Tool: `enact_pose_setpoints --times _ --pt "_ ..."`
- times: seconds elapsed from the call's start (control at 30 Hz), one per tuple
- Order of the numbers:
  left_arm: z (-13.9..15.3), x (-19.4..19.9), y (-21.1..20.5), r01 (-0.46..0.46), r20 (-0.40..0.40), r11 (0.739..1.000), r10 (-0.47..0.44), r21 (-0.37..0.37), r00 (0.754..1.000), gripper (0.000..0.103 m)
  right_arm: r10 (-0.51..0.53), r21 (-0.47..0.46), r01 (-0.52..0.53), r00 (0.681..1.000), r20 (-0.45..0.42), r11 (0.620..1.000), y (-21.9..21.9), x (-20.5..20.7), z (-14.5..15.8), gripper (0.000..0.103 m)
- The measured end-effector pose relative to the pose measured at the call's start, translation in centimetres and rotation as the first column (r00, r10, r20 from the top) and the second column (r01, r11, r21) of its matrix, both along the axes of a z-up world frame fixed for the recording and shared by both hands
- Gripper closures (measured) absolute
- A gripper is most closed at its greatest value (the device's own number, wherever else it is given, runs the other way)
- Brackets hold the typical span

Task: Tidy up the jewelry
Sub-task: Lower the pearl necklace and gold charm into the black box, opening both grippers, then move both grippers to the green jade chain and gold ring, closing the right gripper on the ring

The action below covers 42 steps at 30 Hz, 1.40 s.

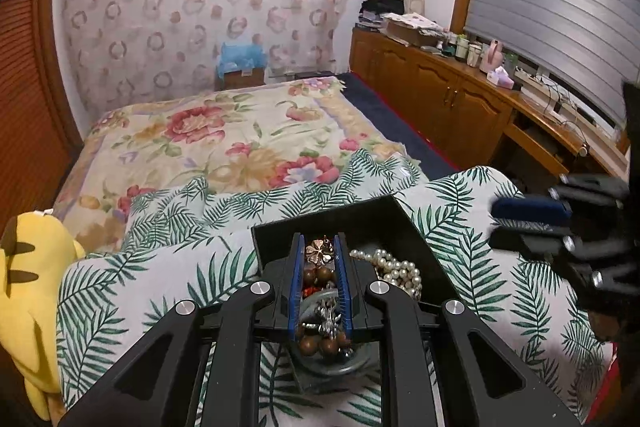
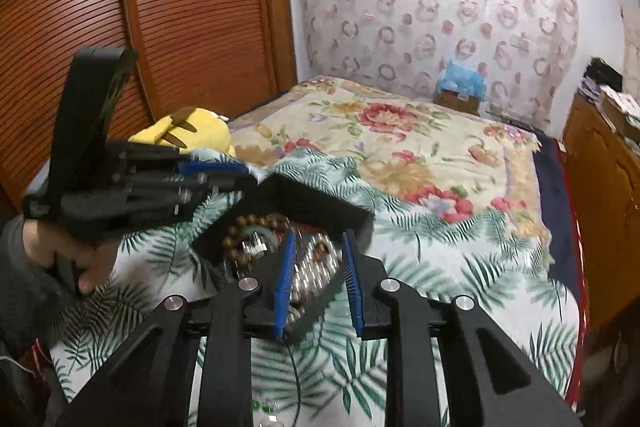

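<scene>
A black tray (image 1: pixel 404 223) full of jewelry is seen on the leaf-patterned quilt (image 1: pixel 160 275) of the bed, just in front of both grippers. In it lie a pearl necklace (image 1: pixel 394 269), a wooden bead bracelet (image 2: pixel 240 227), a clover-shaped brooch (image 1: pixel 320 252) and some silver pieces, all tangled in one heap.

The left gripper (image 1: pixel 320 283) hangs over the heap with its jaws narrowly parted; beads are seen between them, but whether they are pressed cannot be told. The right gripper (image 2: pixel 318 275) is held over the tray's near side, its jaws released and nothing gripped.

The strands are judged light, limp and slippery, so they will probably sag and drag neighbours along. A strand should be pinched across a few beads, not at one round bead. The brooch seems stiff but delicate; its edge is the better hold. The soft quilt may let the tray tip.
</scene>
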<state>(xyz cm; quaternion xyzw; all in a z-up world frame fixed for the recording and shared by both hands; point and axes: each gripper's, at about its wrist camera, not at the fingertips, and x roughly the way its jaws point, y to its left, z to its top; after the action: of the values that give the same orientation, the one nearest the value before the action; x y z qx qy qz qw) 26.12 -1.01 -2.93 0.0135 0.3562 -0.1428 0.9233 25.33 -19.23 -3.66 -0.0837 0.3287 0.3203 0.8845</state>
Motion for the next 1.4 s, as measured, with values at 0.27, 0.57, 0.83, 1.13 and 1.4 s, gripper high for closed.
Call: enact_pose_setpoints --times 0.27,0.57,0.83,1.13,1.4 --pt "-0.2 -0.1 -0.8 0.01 0.002 1.0 -0.01 0.004 1.0 0.064 -0.051 -0.032 0.05 0.998 -0.048 0.998 -2.6 -3.5 -3.3 0.077" --pt "0.1 -3.0 -1.9 0.026 0.015 0.999 -0.027 0.021 1.0 0.025 -0.07 -0.05 0.065 0.99 -0.12 0.997 -4.1 -6.9 -6.2 0.077" --pt "-0.2 -6.4 -2.8 0.055 0.021 0.998 -0.056 0.01 0.998 0.017 -0.05 -0.071 0.039 0.985 -0.162 0.997 -3.3 -8.6 -7.8 0.065" --pt "-2.4 -8.3 -2.8 0.053 -0.039 0.999 -0.052 0.013 0.998 0.017 -0.025 -0.128 0.005 0.987 -0.156 0.992 -1.5 -9.5 -8.9 0.065" --pt "-5.0 -9.1 -3.8 0.076 -0.105 0.997 -0.073 0.031 0.992 0.017 -0.045 -0.184 0.017 0.988 -0.15 0.983 -1.1 -9.6 -9.8 0.065"
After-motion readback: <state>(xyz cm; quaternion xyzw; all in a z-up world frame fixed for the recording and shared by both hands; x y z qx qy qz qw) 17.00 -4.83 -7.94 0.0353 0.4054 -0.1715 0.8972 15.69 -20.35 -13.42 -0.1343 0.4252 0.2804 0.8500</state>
